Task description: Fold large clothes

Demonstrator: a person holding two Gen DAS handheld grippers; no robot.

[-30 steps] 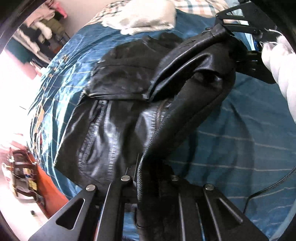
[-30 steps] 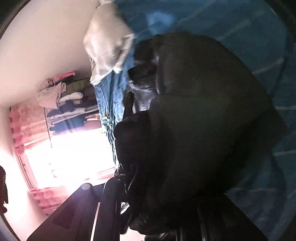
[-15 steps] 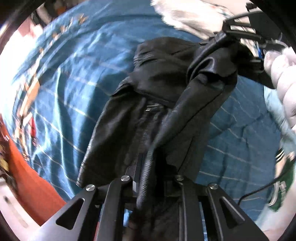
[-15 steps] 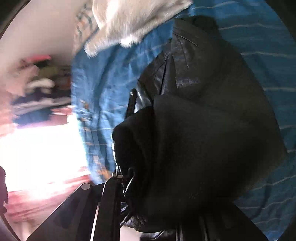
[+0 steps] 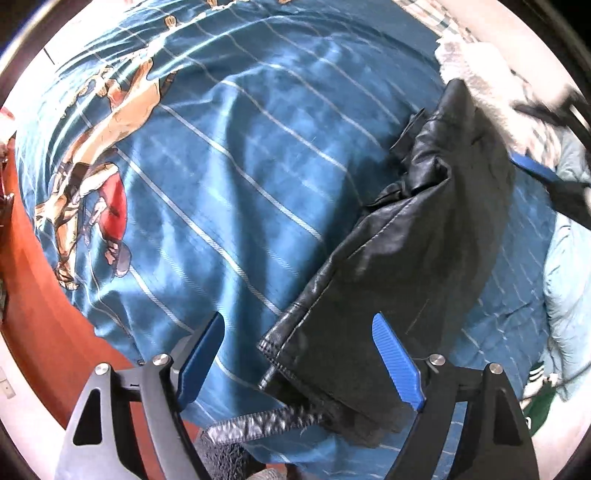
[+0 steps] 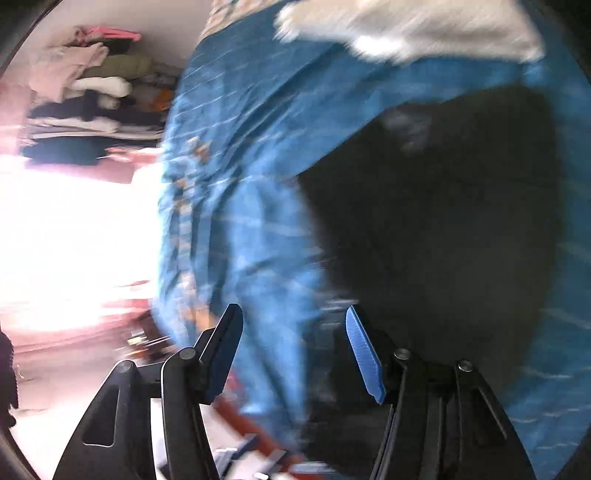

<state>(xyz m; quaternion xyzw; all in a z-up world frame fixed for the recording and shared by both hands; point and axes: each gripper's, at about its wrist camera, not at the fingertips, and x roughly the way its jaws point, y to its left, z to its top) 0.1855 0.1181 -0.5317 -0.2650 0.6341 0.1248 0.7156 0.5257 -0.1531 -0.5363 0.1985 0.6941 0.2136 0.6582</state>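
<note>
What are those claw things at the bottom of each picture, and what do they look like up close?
They are handheld two-finger grippers. The left gripper has black angular arms with triangular cut-outs, silver round bolts at the joints, and ribbed bright blue pads lining its fingers. The right gripper is built the same: black linkage, silver bolts, ribbed blue pads.

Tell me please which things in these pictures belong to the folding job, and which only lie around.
Belonging to the job:
- black leather jacket, lying released on the blue bedspread
- left gripper and right gripper, jaws just opened, nothing between the pads

Only lying around:
- white fluffy cloth
- light blue garment
- clothes pile by the wall
</note>
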